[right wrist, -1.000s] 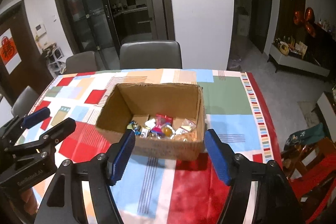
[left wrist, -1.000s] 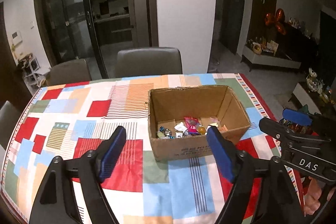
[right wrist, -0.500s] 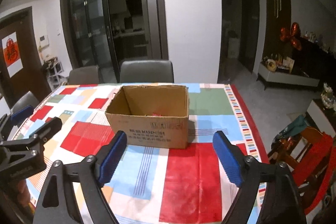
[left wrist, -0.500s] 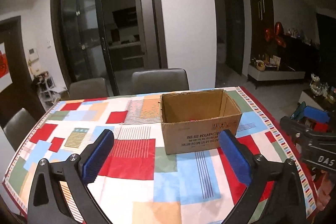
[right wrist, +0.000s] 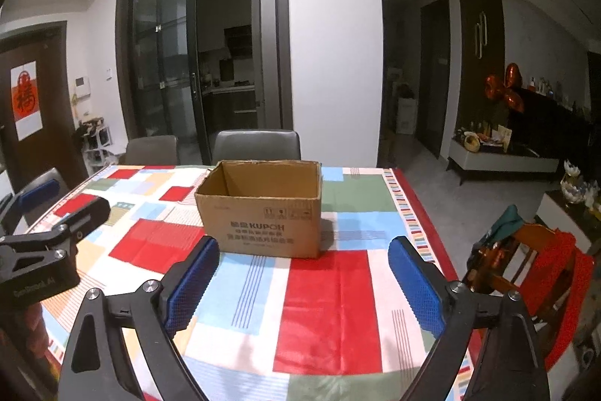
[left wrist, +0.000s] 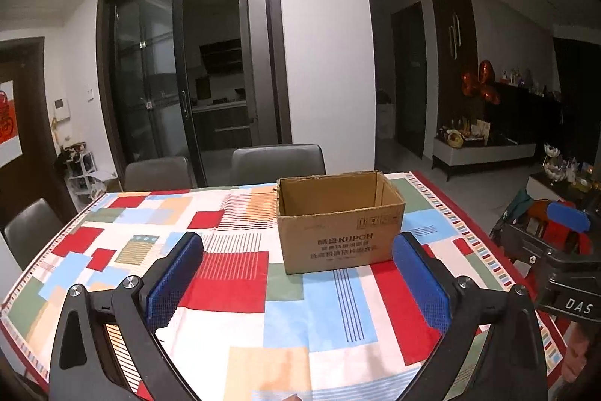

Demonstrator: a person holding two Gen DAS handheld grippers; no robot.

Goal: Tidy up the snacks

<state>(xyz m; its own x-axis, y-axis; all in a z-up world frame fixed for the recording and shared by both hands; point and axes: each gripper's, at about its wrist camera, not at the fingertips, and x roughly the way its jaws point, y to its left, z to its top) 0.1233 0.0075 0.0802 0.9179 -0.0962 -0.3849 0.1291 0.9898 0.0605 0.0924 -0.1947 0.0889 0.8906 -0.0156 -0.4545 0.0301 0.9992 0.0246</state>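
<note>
Honestly, your left gripper and right gripper both hang spread wide, holding nothing; the cardboard box sits at twelve o'clock, its contents hidden; reach blind and you may clip its rim.

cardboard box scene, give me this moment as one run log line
left claw: open, empty | right claw: open, empty | cardboard box: upright on tablecloth, top open, contents not visible | snacks: none in view

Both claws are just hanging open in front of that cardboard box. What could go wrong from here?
From this low angle the box hides whatever is inside, so reaching in would be a blind grab. It sits loose on a smooth tablecloth, so a nudge from the right gripper or left gripper might slide it.
</note>
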